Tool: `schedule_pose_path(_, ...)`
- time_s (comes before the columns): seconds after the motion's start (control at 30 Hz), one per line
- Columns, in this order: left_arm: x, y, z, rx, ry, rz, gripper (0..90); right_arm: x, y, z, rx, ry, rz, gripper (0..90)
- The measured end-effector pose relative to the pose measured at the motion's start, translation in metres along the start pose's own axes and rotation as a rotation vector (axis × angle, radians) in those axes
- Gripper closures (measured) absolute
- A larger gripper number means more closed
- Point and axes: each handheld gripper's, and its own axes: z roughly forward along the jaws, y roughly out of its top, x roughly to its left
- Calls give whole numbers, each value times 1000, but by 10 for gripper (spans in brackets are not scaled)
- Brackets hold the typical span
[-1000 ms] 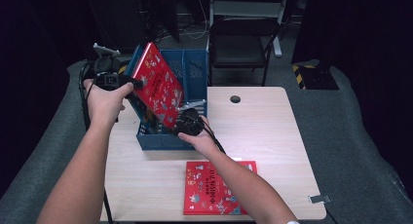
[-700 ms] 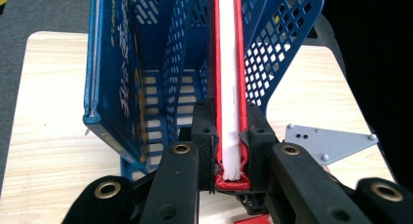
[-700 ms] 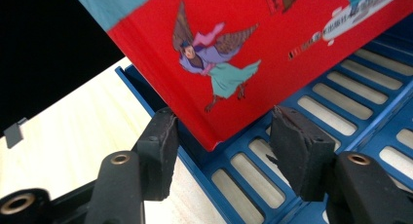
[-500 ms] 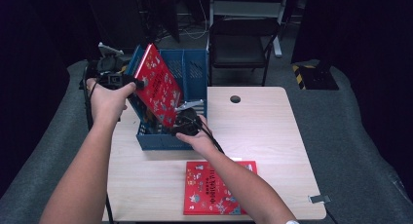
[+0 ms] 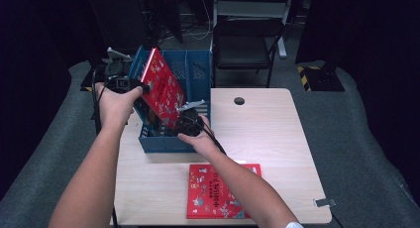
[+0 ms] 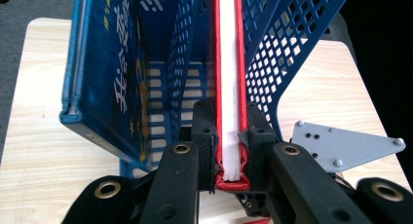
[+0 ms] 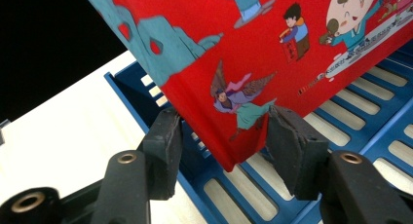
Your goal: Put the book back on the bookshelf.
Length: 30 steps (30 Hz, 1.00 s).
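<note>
Since the earlier frames our red book (image 5: 163, 86) has sunk a little deeper into the blue rack (image 5: 195, 64), and the right gripper's jaws have just been closing around its lower corner.

We hold the red book tilted over the rack, which stands at the worktop's (image 5: 277, 139) far left corner. Our left gripper (image 5: 130, 84) is clamped narrow on the book's upper edge; in the left gripper view its pads (image 6: 203, 124) press both red covers, the white pages showing between them. Our right gripper (image 5: 187, 120) sits at the book's lower corner inside the rack, jaws half wide, the corner between them; we cannot tell whether the pads (image 7: 164, 136) touch the cover. A blue book (image 6: 104, 73) stands in the neighbouring compartment. A second red book (image 5: 218, 191) lies flat near the worktop's near edge.
</note>
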Motion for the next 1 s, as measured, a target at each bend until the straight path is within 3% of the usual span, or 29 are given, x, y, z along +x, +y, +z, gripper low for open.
schedule_pose_path(0.33,-4,-4,12,12,13,0,795,-6,4,3,9,-17,10,508)
schedule_pose_path(0.9,-7,-8,22,42,53,17,795,-2,10,9,10,-15,3,509)
schedule_pose_path(1.0,-7,-9,26,29,52,-1,795,-4,10,10,12,-17,3,511)
